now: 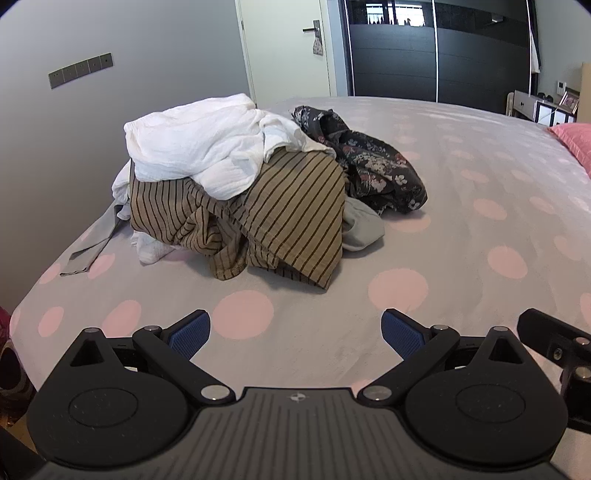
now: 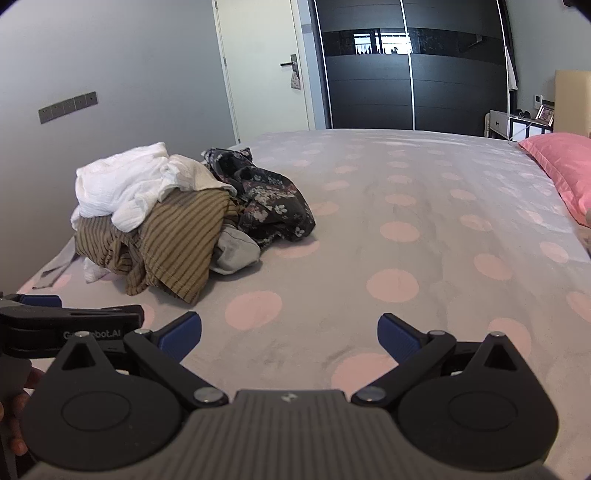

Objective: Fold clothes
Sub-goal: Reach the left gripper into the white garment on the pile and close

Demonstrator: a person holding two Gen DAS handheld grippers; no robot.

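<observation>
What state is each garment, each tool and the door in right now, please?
White garment: crumpled, on top of the pile.
Striped garment: unfolded, under the white one.
Floral garment: bunched beside the pile.
Grey garment: crumpled, mostly buried under the striped one.
Left tool: open, empty, above the bedspread.
Right tool: open, empty.
Door: closed.

A grey wall [image 1: 110, 33], a pale door [image 1: 284, 48] and a dark sliding wardrobe [image 1: 436, 51] are seen. A bed [image 2: 406, 206] is covered in grey, pink-dotted bedding.

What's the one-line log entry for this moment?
left gripper: open, empty | right gripper: open, empty | clothes pile: unfolded on bed | stage: pre-grasp
</observation>
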